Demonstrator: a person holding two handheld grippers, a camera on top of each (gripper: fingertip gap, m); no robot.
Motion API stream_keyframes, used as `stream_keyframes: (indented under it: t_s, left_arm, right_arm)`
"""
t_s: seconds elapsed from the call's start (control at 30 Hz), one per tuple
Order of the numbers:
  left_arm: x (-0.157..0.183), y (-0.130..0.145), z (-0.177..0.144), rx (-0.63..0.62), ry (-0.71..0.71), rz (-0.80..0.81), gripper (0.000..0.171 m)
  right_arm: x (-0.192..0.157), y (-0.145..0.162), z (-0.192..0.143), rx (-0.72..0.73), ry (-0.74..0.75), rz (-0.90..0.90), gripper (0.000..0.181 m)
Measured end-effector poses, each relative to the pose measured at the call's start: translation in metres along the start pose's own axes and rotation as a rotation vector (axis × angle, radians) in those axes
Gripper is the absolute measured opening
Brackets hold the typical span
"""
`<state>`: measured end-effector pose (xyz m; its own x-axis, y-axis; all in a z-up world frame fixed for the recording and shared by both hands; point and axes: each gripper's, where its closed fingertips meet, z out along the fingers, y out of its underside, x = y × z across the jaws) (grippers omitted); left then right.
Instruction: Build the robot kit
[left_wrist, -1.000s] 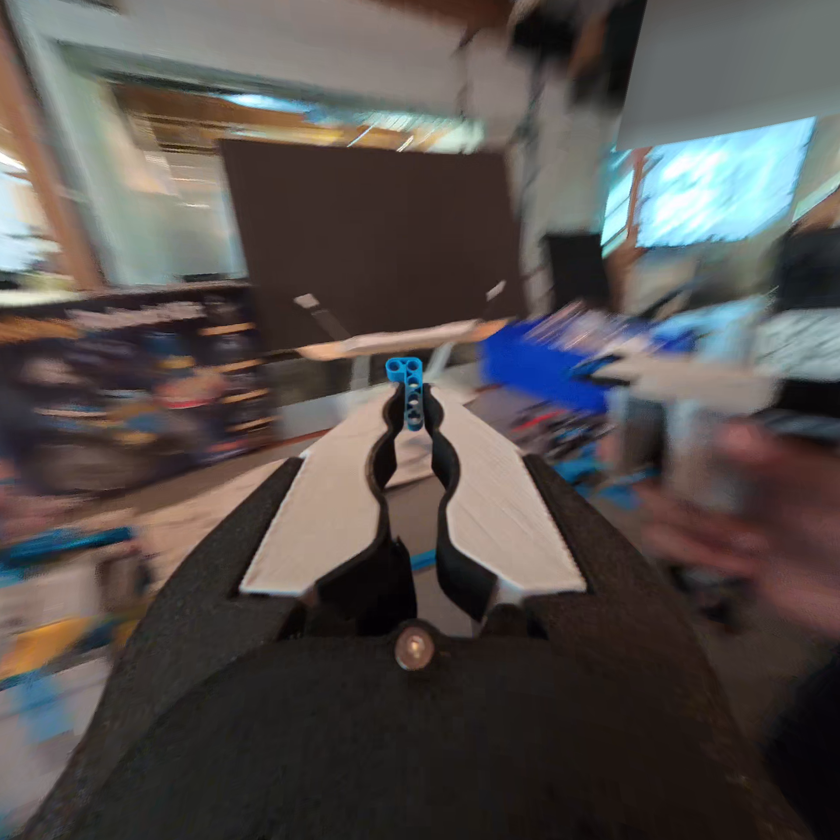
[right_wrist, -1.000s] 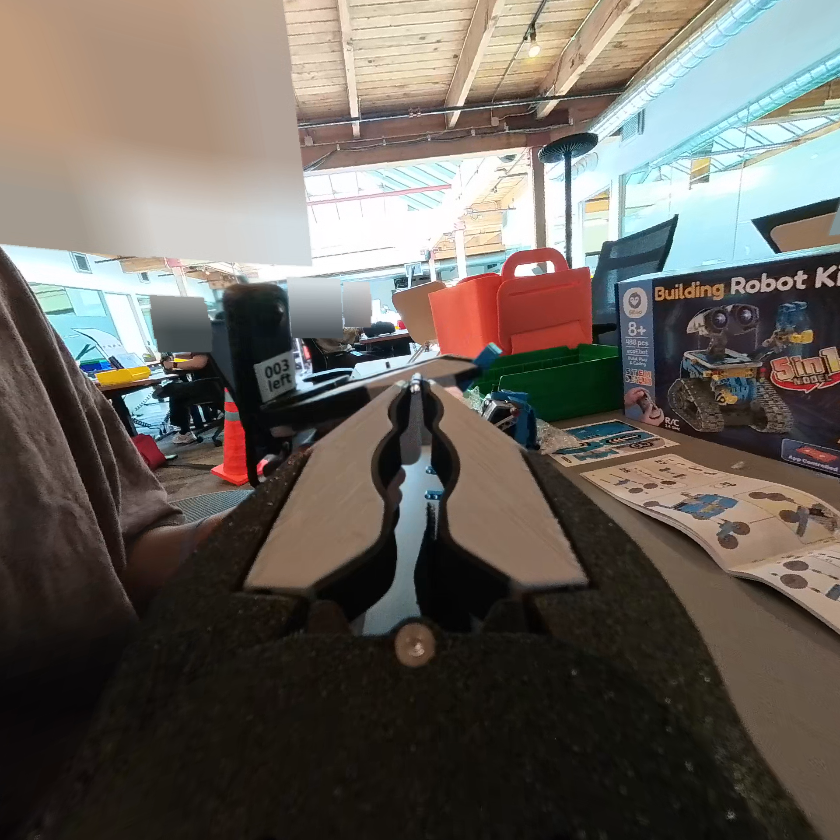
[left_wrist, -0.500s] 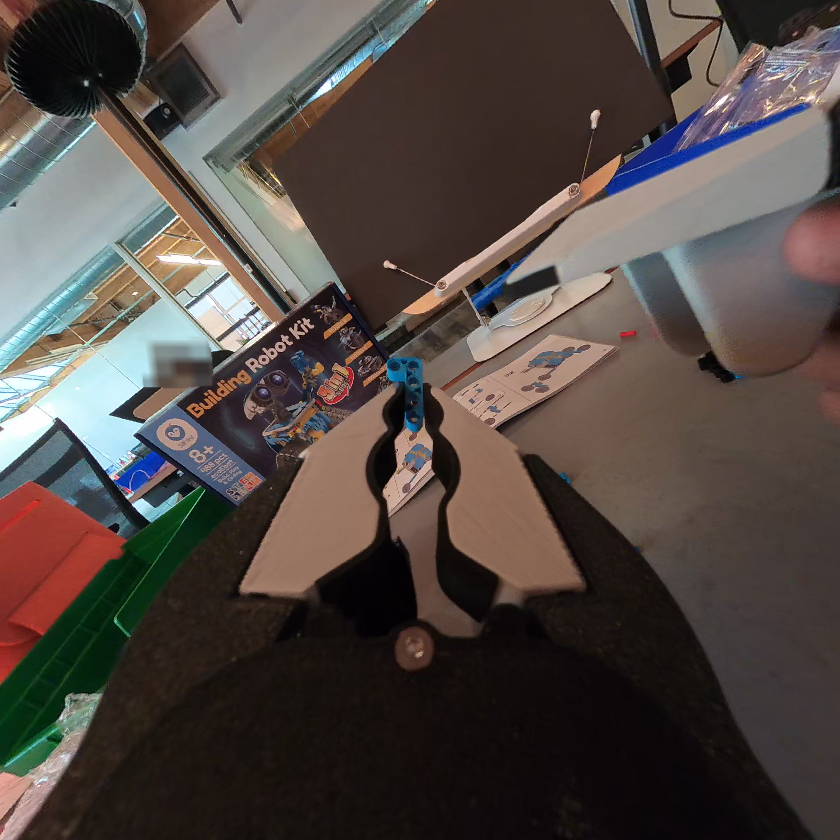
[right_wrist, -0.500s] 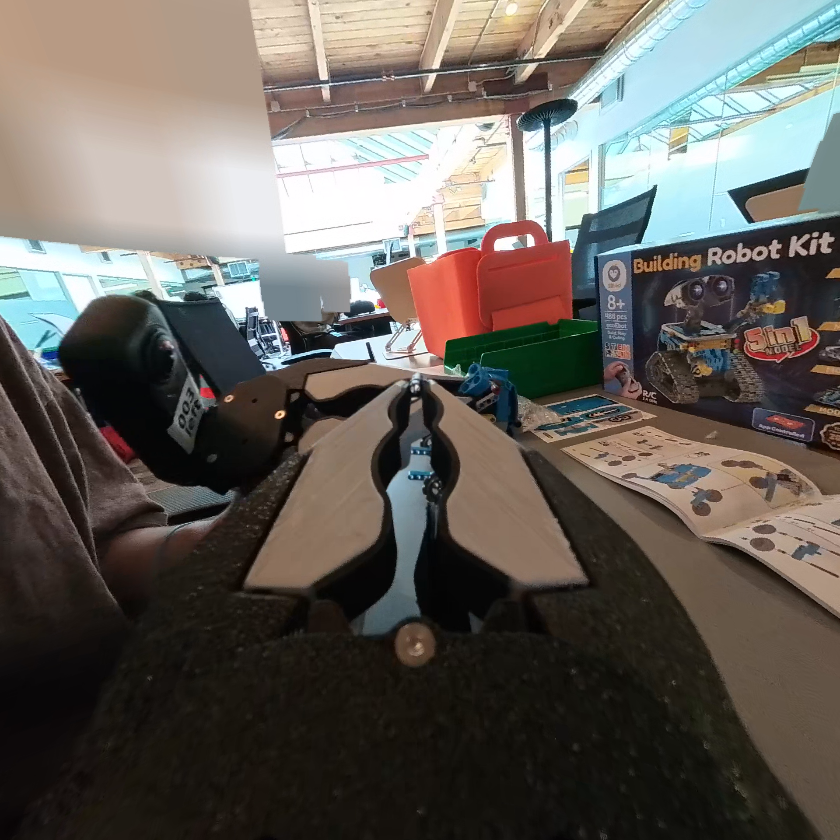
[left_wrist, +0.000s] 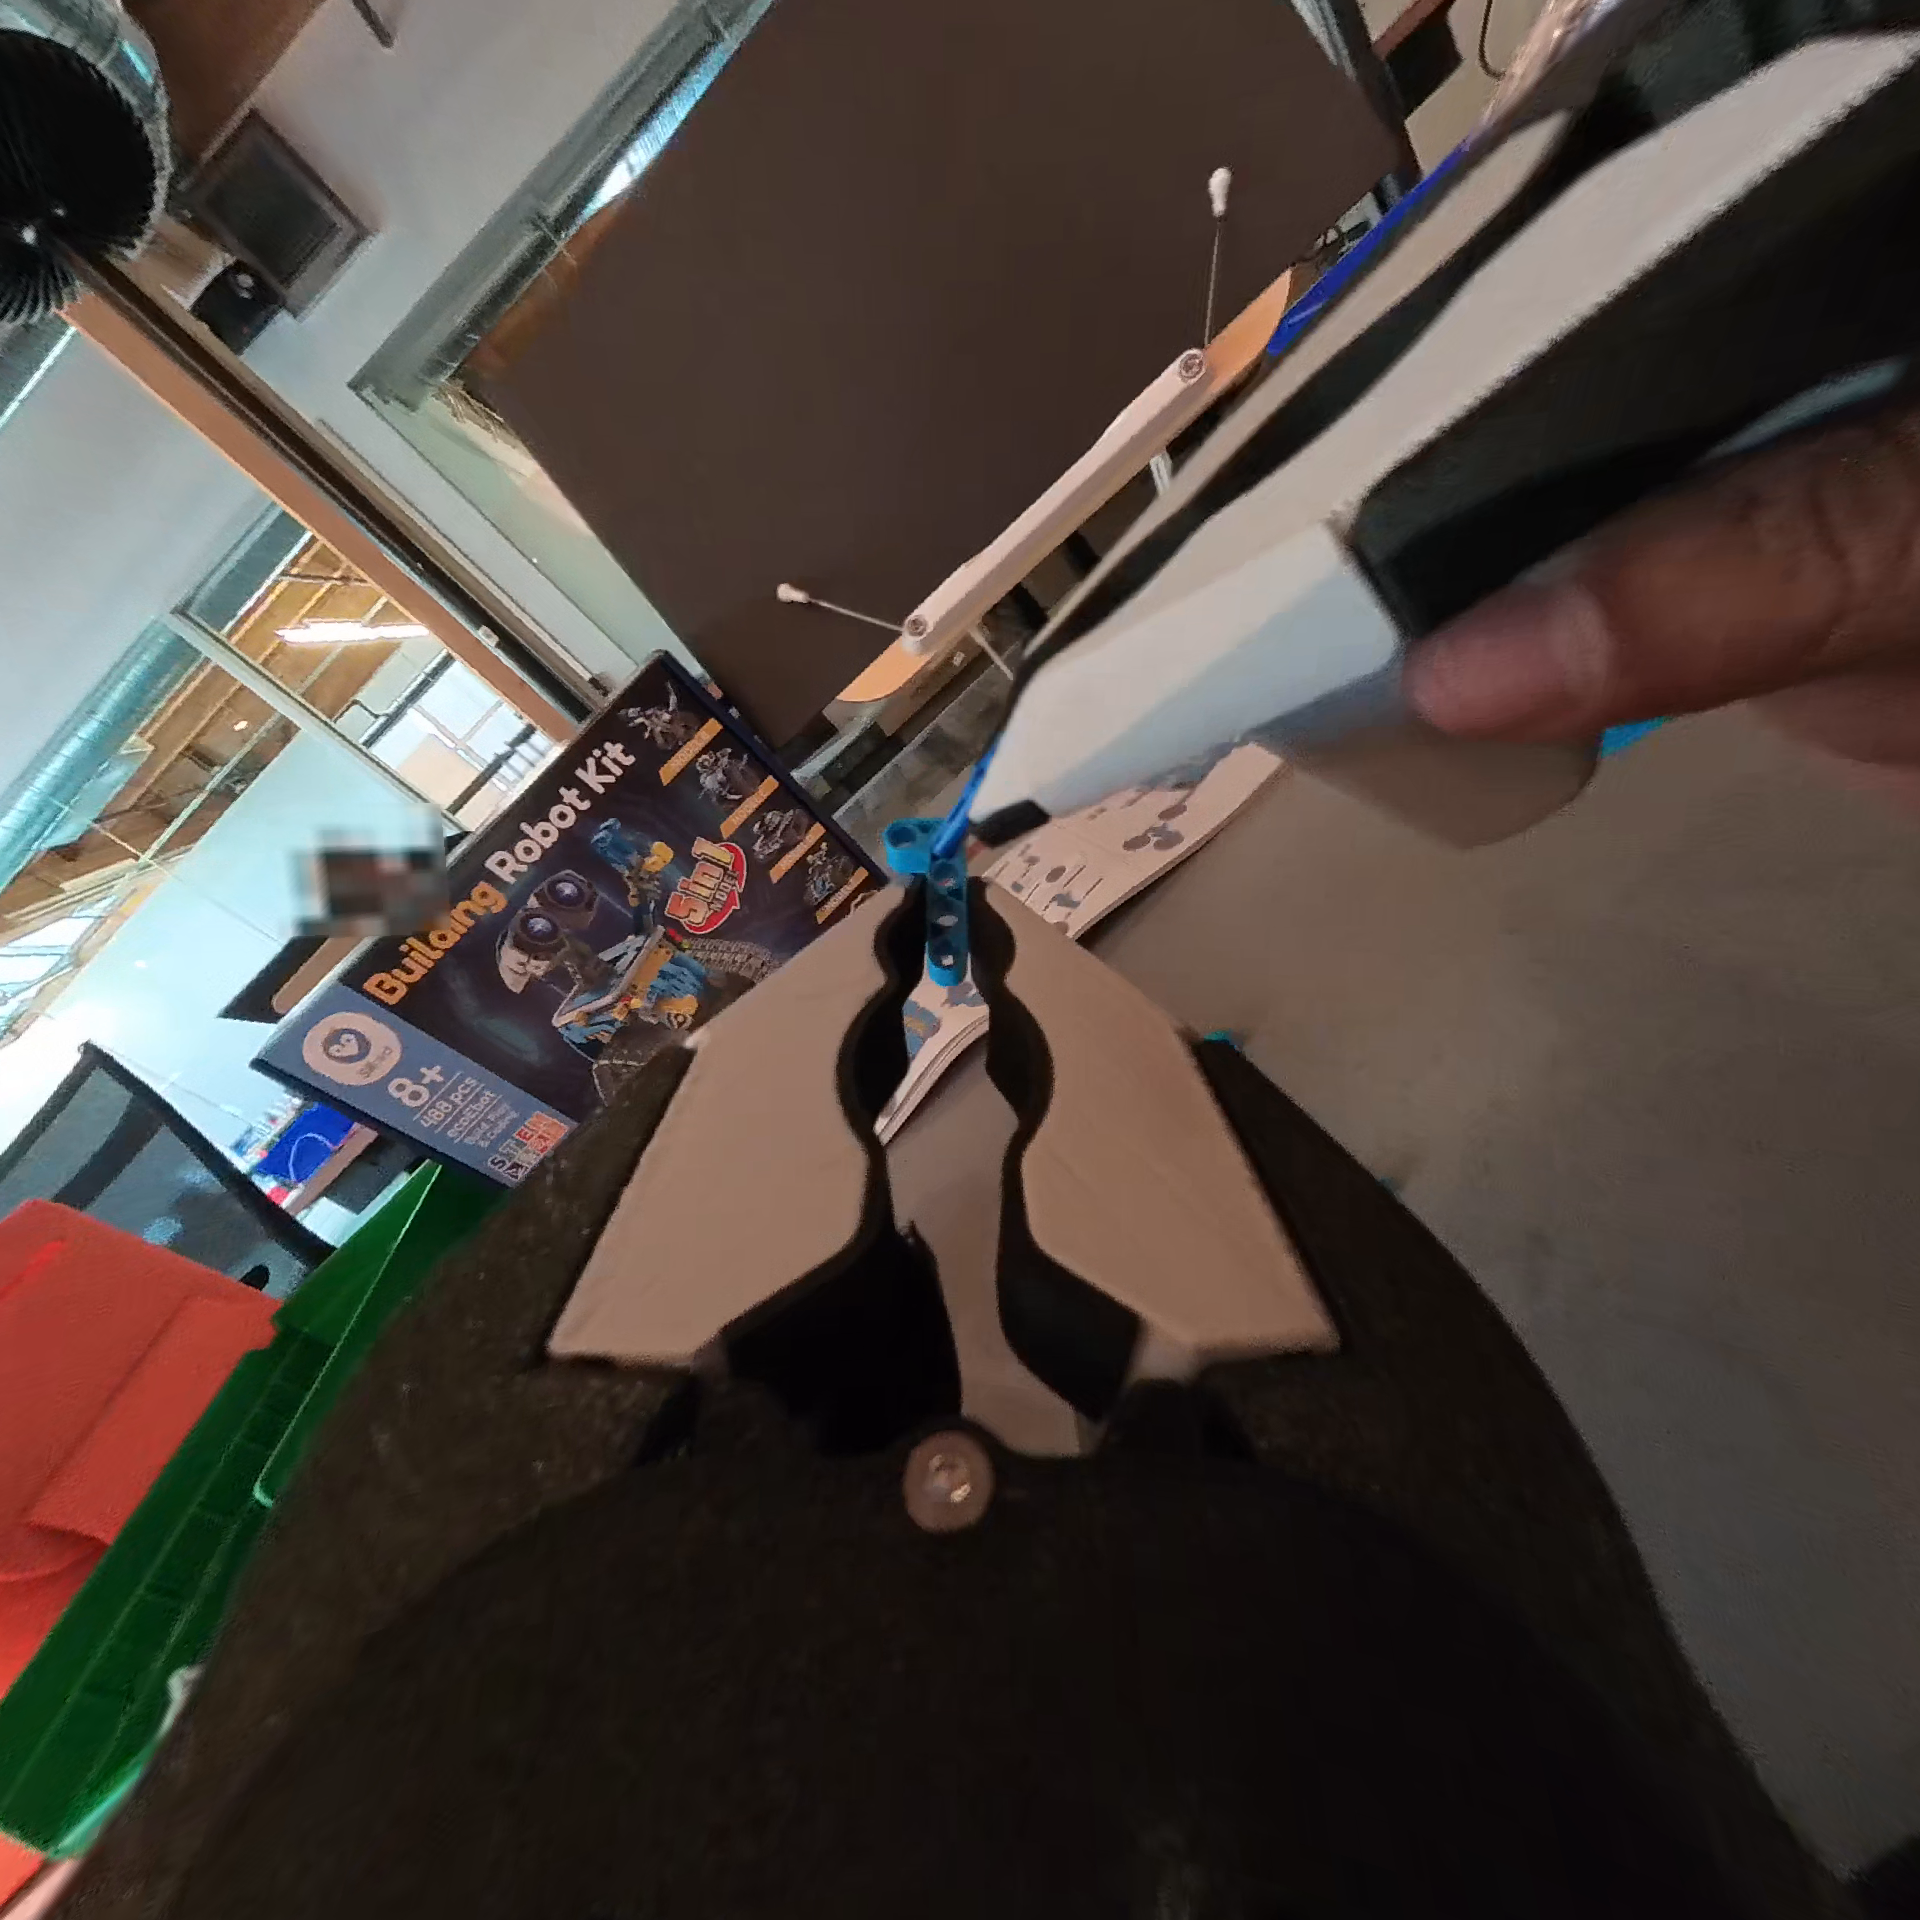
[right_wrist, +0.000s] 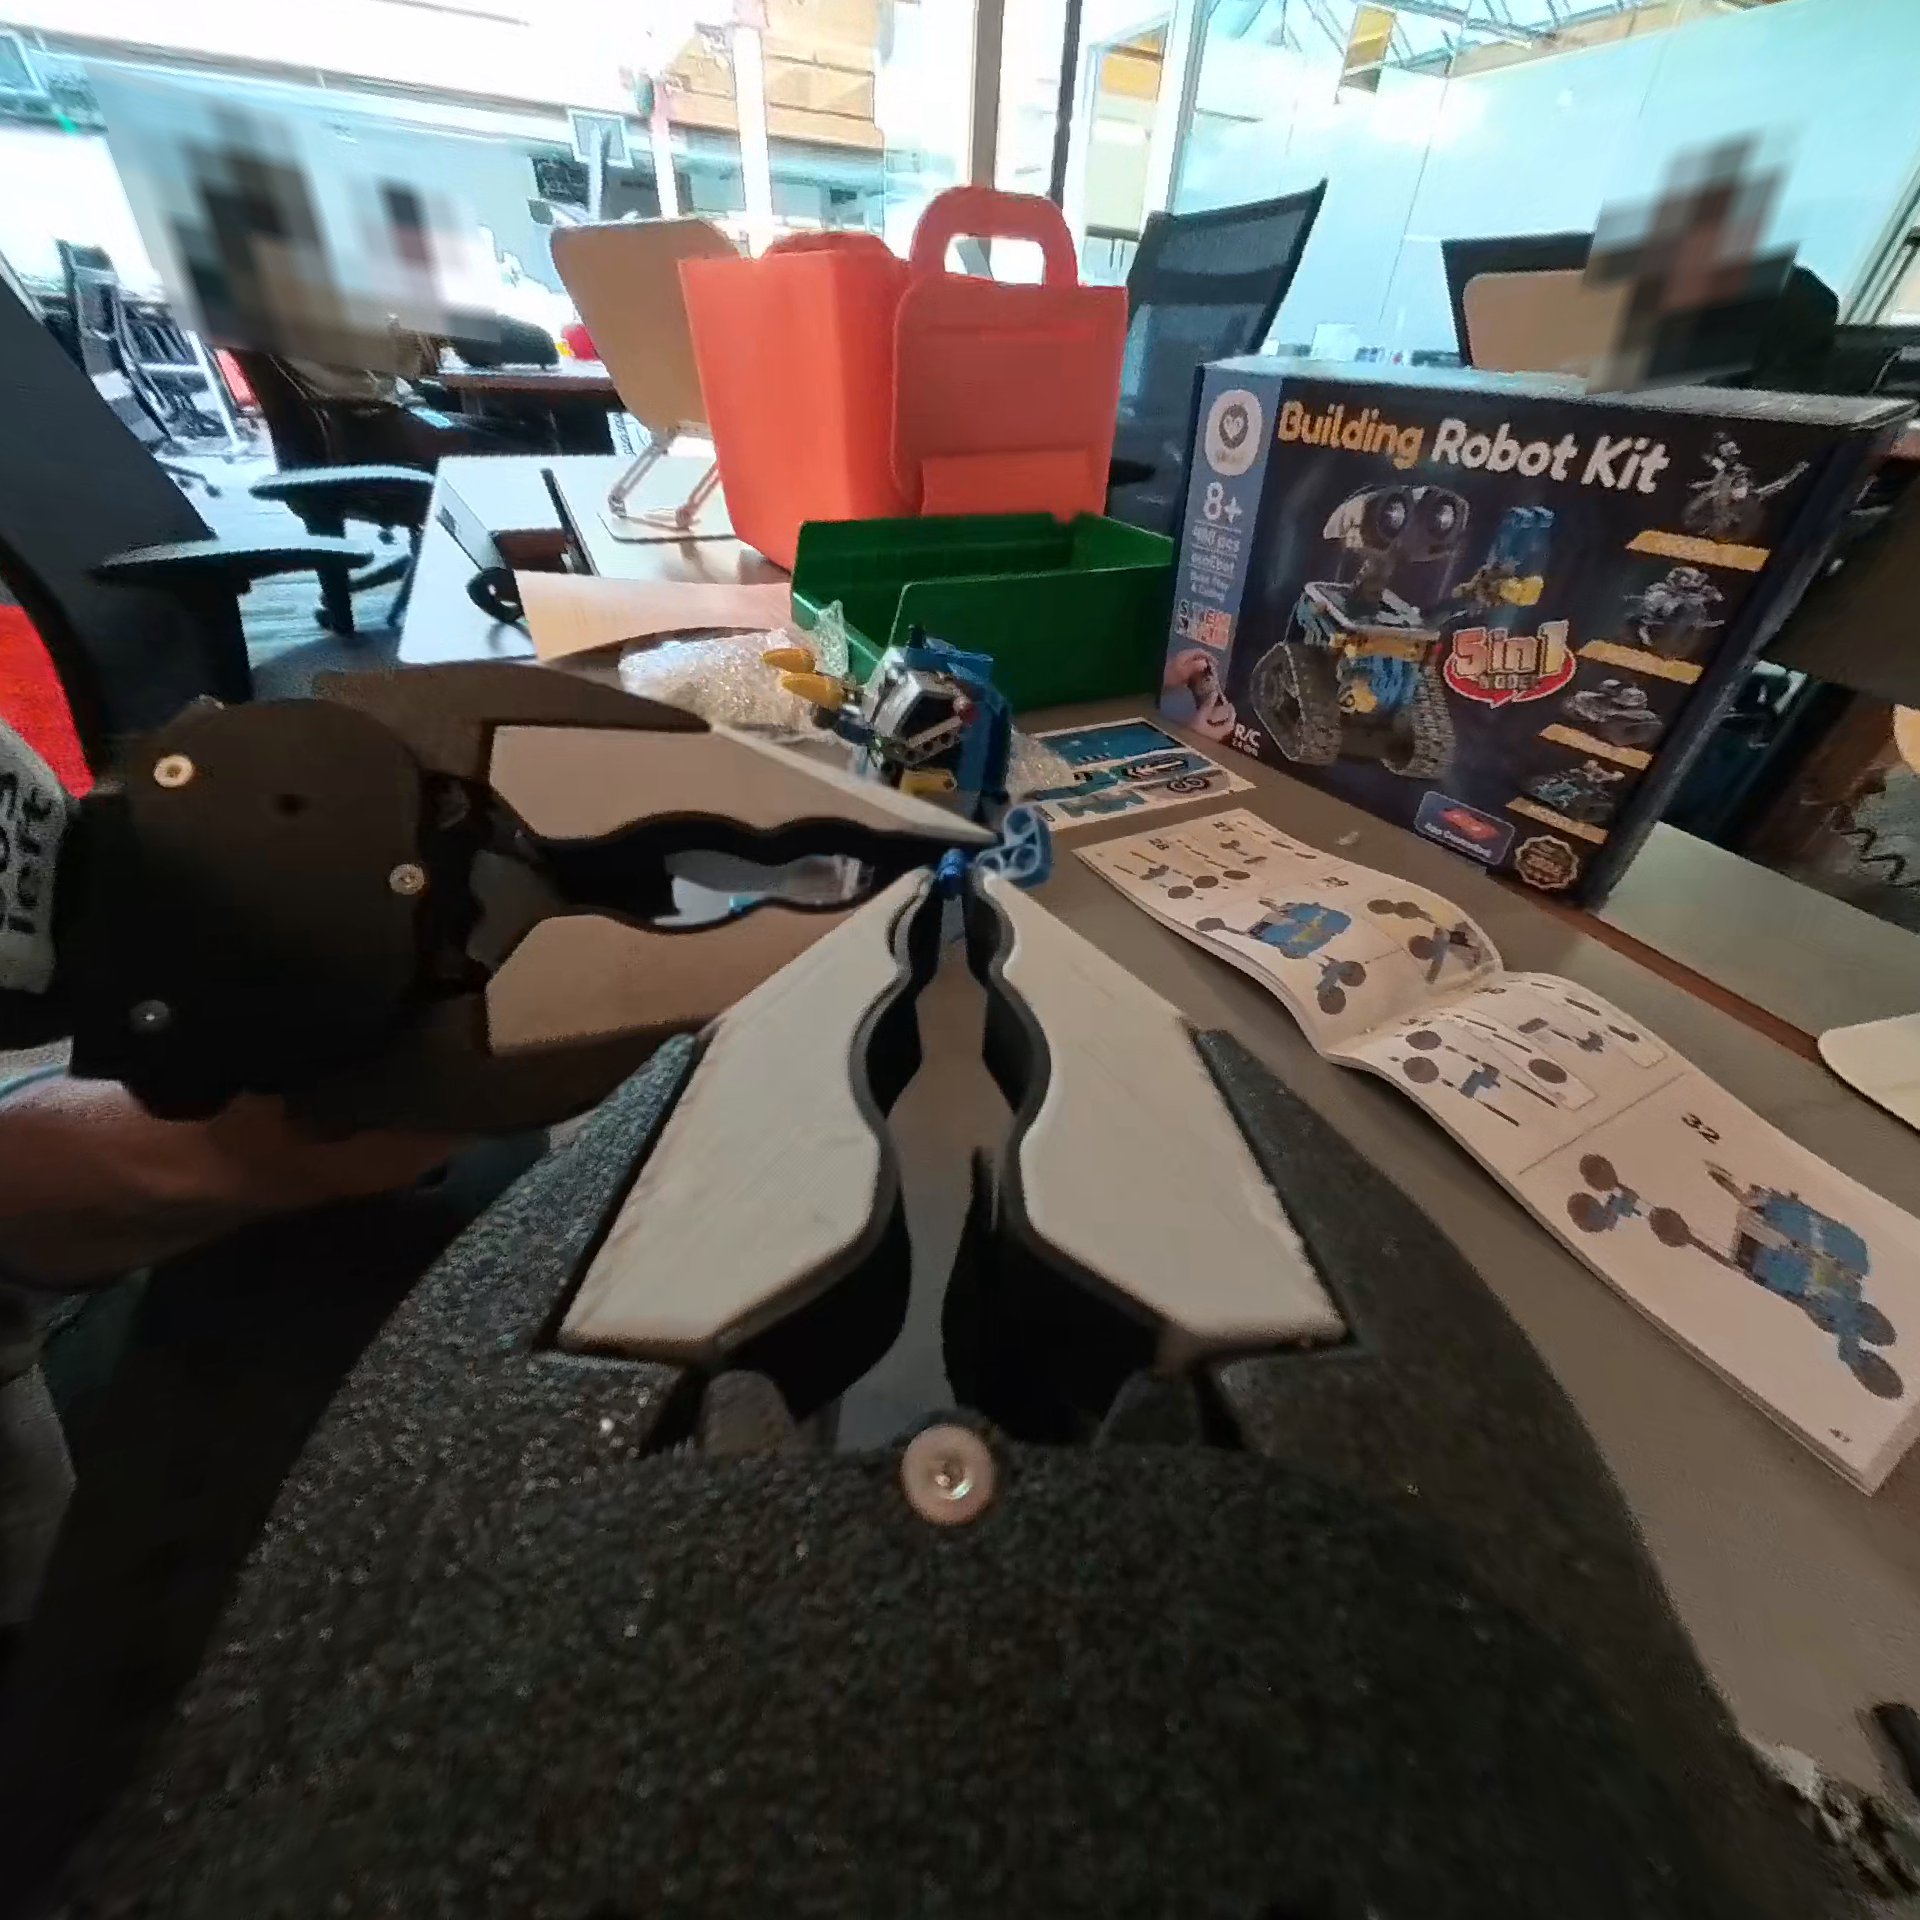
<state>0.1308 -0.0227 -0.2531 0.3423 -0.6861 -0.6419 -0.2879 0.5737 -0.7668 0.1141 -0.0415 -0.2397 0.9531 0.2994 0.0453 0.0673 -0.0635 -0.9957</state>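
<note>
The left tool (left_wrist: 943, 906) clamped a light-blue perforated beam (left_wrist: 940, 928). The right tool (right_wrist: 948, 902) pinched a dark-blue pin (right_wrist: 948, 871), its tip meeting the beam above the counter (right_wrist: 1299, 1132).

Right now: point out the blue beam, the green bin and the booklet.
blue beam (left_wrist: 943, 925), left wrist view, holed shaft between the gripper tips
green bin (right_wrist: 1023, 623), right wrist view, front wall
booklet (right_wrist: 1475, 1049), right wrist view, open page
</note>
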Motion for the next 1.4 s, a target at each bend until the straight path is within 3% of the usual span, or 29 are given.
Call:
stream_keyframes:
  t_s: [0.3, 0.7, 0.83, 1.03, 1.17, 1.3, 1.4]
  left_arm:
    - [0.011, -0.007, -0.001, 0.025, 0.016, 0.075, 0.006]
    - [0.017, -0.005, 0.000, 0.024, 0.049, 0.077, 0.006]
    - [0.024, -0.020, -0.008, 0.108, 0.076, 0.083, 0.006]
    - [0.024, -0.020, -0.010, 0.123, 0.104, 0.041, 0.006]
    - [0.030, -0.027, -0.020, 0.208, 0.191, 0.017, 0.006]
    - [0.041, -0.028, -0.029, 0.250, 0.236, 0.097, 0.006]
    - [0.043, -0.028, -0.035, 0.270, 0.285, 0.063, 0.006]
  right_arm:
    - [0.005, 0.009, -0.003, -0.202, 0.100, -0.095, 0.003]
    - [0.011, 0.014, -0.006, -0.222, 0.110, -0.063, 0.004]
    - [0.023, 0.019, -0.006, -0.226, 0.132, -0.042, 0.004]
    - [0.016, 0.007, -0.014, -0.078, -0.106, 0.234, 0.003]
    - [-0.003, 0.000, -0.025, -0.078, -0.277, 0.250, 0.004]
    - [-0.004, 0.003, -0.034, -0.138, -0.310, 0.227, 0.004]
    - [-0.007, 0.004, -0.045, -0.165, -0.344, 0.221, 0.004]
